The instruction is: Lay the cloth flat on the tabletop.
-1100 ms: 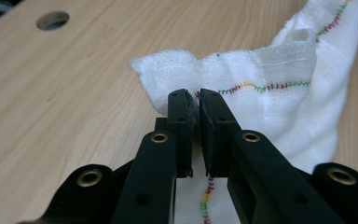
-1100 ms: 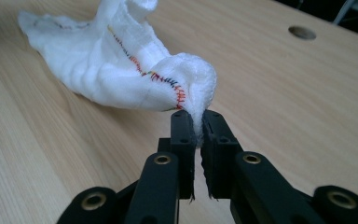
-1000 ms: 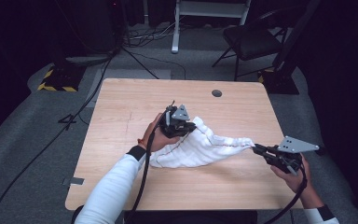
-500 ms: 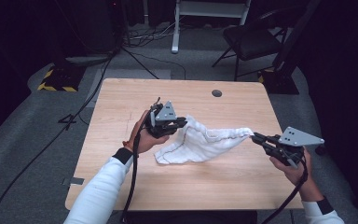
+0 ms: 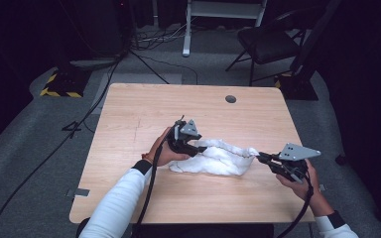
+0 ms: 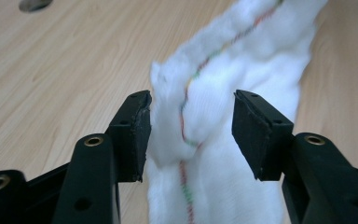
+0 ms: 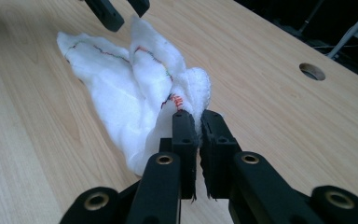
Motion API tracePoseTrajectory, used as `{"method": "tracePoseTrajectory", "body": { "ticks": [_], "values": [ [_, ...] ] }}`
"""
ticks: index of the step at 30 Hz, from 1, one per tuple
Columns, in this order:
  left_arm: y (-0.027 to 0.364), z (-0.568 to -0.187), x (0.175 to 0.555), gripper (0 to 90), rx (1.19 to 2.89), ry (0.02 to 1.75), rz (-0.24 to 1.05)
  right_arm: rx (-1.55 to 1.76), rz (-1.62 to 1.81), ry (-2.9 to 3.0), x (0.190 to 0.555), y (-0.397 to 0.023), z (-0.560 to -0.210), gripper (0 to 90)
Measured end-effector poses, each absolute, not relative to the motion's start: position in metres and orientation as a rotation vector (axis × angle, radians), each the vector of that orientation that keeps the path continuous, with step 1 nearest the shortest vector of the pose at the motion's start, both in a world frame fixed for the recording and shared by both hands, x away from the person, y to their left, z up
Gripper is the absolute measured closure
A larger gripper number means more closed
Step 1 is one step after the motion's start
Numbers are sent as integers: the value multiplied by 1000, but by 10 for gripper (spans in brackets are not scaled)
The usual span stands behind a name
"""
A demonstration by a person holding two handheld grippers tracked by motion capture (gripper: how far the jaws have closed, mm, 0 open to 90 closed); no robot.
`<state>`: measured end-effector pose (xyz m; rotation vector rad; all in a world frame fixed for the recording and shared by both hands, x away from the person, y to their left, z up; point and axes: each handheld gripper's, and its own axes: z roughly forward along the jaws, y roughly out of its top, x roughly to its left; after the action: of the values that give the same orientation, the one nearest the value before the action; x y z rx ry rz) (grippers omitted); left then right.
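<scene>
A white cloth (image 5: 218, 157) with a coloured stitched line lies bunched on the wooden table (image 5: 178, 104), stretched between both grippers. My left gripper (image 5: 201, 148) is low at the cloth's left end. In the left gripper view its jaws (image 6: 191, 126) stand apart and have just been opening; the cloth (image 6: 214, 93) lies loose between them. My right gripper (image 5: 260, 157) is shut on the cloth's right corner, and the right gripper view shows the pads (image 7: 196, 121) pinching the fabric (image 7: 121, 88). The left gripper's tips (image 7: 121, 11) show at the far end.
A round cable hole (image 5: 230, 98) sits near the table's far edge. Behind the table stand a black chair (image 5: 268, 44) and a white stand (image 5: 186, 29). Cables (image 5: 104, 84) run over the grey floor at the left.
My left gripper has come down toward the table and its jaws have opened off the cloth. The cloth has sunk and bunched on the table. The right gripper has shifted slightly left, still pinching.
</scene>
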<state>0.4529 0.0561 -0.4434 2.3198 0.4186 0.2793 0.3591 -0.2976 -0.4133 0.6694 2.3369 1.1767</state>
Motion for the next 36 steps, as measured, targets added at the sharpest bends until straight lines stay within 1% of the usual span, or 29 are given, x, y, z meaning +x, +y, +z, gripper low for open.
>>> {"method": "tracePoseTrajectory", "body": {
  "ticks": [1, 3, 4, 5, 6, 7, 9, 10, 11, 13, 15, 16, 17, 19, 20, 23, 25, 27, 29, 30, 31, 33, 34, 35, 36],
  "values": [
    [56, -443, 453, 420, 2320, 419, 279, 669, 1177, 2337, 359, -298, -413, 853],
    [56, -452, 462, 412, 2313, 497, 267, 678, 1171, 2342, 359, -300, -416, 853],
    [57, -456, 466, 367, 2299, 534, 267, 691, 1167, 2341, 359, -302, -419, 852],
    [57, -459, 471, 367, 2284, 562, 245, 691, 1167, 2341, 359, -302, -419, 852],
    [57, -462, 476, 328, 2274, 585, 226, 696, 1161, 2343, 359, -304, -420, 853],
    [54, -467, 482, 323, 2272, 605, 224, 698, 1164, 2341, 360, -304, -421, 852],
    [51, -471, 489, 316, 2243, 616, 164, 707, 1165, 2344, 361, -305, -423, 853],
    [51, -471, 489, 313, 2243, 616, 164, 707, 1165, 2344, 361, -305, -423, 853],
    [45, -474, 493, 324, 2260, 616, 160, 707, 1162, 2351, 362, -304, -424, 852],
    [39, -477, 495, 376, 2279, 593, 140, 708, 1161, 2352, 362, -304, -425, 852],
    [35, -479, 495, 377, 2299, 589, 129, 710, 1158, 2354, 362, -304, -426, 852],
    [33, -480, 495, 407, 2314, 573, 129, 709, 1156, 2354, 362, -305, -426, 852],
    [30, -481, 494, 490, 2317, 559, 119, 718, 1157, 2351, 362, -306, -426, 852],
    [29, -481, 495, 513, 2323, 563, 114, 727, 1158, 2350, 363, -307, -427, 852],
    [28, -481, 495, 552, 2322, 563, 120, 729, 1156, 2349, 364, -308, -428, 852],
    [28, -477, 493, 733, 2305, 538, 147, 734, 1149, 2341, 364, -308, -428, 852],
    [29, -474, 493, 813, 2289, 535, 157, 732, 1144, 2337, 364, -309, -427, 852],
    [32, -467, 490, 843, 2287, 503, 191, 744, 1153, 2326, 364, -310, -426, 852],
    [34, -463, 489, 850, 2282, 499, 207, 746, 1155, 2306, 364, -311, -423, 853],
    [41, -452, 485, 852, 2240, 491, 231, 747, 1162, 2290, 364, -312, -421, 853],
    [41, -452, 485, 852, 2240, 491, 231, 747, 1162, 2290, 364, -312, -421, 853],
    [53, -426, 476, 853, 2193, 465, 287, 758, 1192, 2239, 362, -318, -409, 853],
    [53, -426, 476, 853, 2193, 465, 287, 758, 1192, 2239, 362, -318, -409, 853],
    [63, -408, 468, 853, 2162, 453, 324, 755, 1215, 2200, 361, -321, -400, 854],
    [67, -400, 464, 853, 2153, 440, 345, 754, 1226, 2188, 360, -322, -397, 854]
  ]
}}
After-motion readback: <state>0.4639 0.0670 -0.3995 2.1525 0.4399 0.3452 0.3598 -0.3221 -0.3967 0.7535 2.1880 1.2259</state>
